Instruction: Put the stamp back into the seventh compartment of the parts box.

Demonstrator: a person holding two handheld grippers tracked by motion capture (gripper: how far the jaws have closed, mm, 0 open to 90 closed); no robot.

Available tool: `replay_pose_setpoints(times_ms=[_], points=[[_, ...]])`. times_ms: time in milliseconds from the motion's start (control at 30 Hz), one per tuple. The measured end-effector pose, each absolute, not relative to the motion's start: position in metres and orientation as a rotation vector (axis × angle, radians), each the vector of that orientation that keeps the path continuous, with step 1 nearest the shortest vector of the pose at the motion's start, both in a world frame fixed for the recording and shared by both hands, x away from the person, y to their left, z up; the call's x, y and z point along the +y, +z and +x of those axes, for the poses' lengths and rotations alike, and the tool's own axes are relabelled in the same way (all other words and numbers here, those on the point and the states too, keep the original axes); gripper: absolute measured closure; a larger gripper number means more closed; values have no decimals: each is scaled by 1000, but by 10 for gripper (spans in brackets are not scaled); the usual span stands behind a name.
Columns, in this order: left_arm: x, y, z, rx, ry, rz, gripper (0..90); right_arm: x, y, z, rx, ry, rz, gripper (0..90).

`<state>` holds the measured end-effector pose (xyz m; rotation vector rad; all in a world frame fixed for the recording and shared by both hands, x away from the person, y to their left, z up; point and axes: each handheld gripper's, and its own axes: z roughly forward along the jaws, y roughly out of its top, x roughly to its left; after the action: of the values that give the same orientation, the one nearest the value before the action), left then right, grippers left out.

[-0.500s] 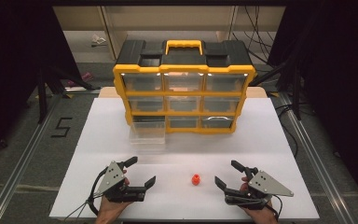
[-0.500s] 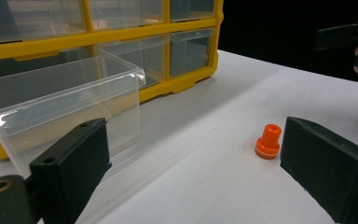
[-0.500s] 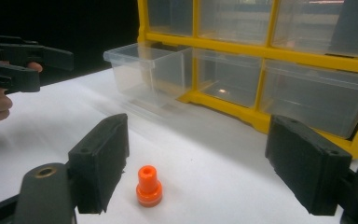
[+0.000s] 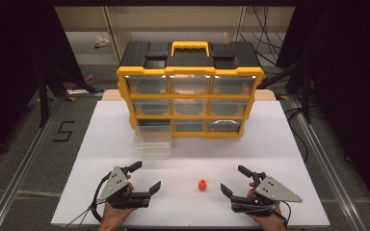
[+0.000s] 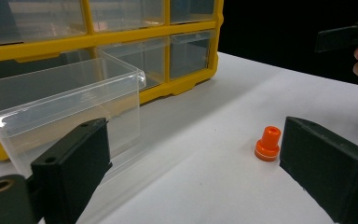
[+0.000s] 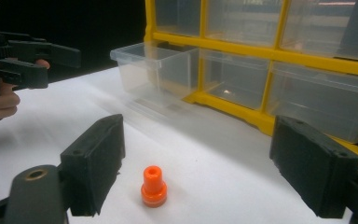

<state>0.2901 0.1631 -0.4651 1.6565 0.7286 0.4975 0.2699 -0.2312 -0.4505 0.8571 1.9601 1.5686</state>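
Observation:
A small orange plug (image 4: pixel 202 185) stands upright on the white table (image 4: pixel 270 144), between my two grippers. In the left gripper view the orange plug (image 5: pixel 267 143) stands just left of the right jaw; in the right gripper view the orange plug (image 6: pixel 153 187) stands between the jaws, nearer the left one. My left gripper (image 4: pixel 144 177) is open near the front edge with nothing between its jaws. My right gripper (image 4: pixel 236 180) is open too and touches nothing. A clear drawer (image 4: pixel 152 136) is pulled out of the bottom-left slot of the yellow organizer (image 4: pixel 190 98).
The yellow and black organizer with several clear drawers stands at the back middle of the table. The pulled-out clear drawer (image 5: pixel 65 100) (image 6: pixel 156 67) juts forward from it. Dark floor and metal rails (image 4: pixel 24 173) flank the table.

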Motion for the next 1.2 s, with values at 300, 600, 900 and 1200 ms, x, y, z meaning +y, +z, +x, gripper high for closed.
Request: replay_pose_setpoints(times_ms=[300, 600, 900, 1200], points=[[163, -465, 290, 728, 502, 1653, 84, -227, -445, 271, 2006, 1530, 826, 175], [162, -465, 289, 722, 506, 1654, 88, -220, -441, 277, 2118, 1453, 821, 194], [162, -465, 289, 720, 509, 1654, 89, -209, -435, 289, 2288, 1322, 789, 215], [163, -465, 289, 718, 514, 1647, 91, -188, -435, 305, 2440, 1151, 753, 235]])
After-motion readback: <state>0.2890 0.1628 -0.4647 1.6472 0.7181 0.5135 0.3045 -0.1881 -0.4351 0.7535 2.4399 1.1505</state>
